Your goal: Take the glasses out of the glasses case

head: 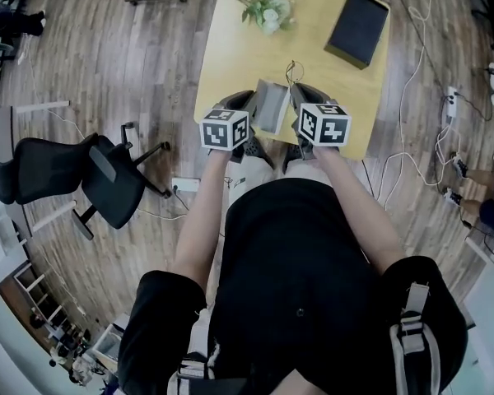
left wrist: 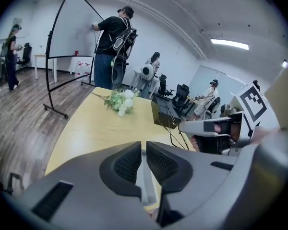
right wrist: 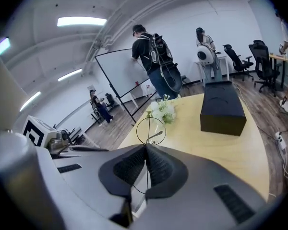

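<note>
When viewed from the head camera: grey glasses case (head: 271, 105) held between the two hand-held grippers, above the near strip of the yellow bench (head: 230, 48).
Left hand-held gripper (left wrist: 144, 145): clamped on a thin grey wall of the glasses case, pads against both faces.
Right hand-held gripper (right wrist: 145, 147): clamped on the wire rim of the glasses (right wrist: 151, 131); round lens standing clear beyond the fingertips, just beside the case.
Markings: black-and-white square codes on each marker cube (head: 225, 129); only legible print in view.
Far half of bench: flowers (head: 268, 11) and black box (head: 358, 27), well apart from both hand-held grippers; bare surface between.
Edges: black box close to the far right corner; near edge just below the cubes.
Floor room: office chair (head: 82, 171) at left, cables (head: 412, 97) at right, whiteboard (left wrist: 72, 28) beyond the far end.
</note>
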Demonstrator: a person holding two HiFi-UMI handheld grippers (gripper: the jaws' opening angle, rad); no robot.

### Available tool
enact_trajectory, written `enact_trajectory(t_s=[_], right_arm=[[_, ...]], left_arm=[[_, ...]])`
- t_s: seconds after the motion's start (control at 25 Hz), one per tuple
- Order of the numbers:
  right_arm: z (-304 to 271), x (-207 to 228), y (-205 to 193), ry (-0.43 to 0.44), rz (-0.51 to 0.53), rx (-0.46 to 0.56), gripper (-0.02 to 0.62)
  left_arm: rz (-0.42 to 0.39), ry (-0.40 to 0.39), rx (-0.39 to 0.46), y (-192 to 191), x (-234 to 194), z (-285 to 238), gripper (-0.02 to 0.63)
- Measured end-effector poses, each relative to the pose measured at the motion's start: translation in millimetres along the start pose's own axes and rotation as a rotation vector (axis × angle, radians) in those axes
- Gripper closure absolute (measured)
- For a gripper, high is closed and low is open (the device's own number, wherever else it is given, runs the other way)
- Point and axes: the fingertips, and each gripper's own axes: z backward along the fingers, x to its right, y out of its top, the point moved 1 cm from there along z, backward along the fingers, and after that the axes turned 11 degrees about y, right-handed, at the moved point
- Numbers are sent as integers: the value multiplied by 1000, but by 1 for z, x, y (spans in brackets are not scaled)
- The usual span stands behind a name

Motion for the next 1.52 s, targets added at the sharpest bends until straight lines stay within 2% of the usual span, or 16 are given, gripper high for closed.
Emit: enact_trajectory(t_s=[0.52, 0.84, 1.16, 1.52], right_arm=[[57, -37, 85, 144, 262, 126, 569], [94, -66, 127, 203, 373, 240, 571], [115, -74, 129, 214, 434, 286, 571], [120, -69, 126, 206, 436, 281, 571]], left_arm=[[-16, -42, 256, 81, 46, 54, 575], [-47, -12, 390, 118, 54, 90, 577], [-62, -13, 436, 127, 64, 108, 577], [-78, -23, 415, 125, 72, 103, 577]])
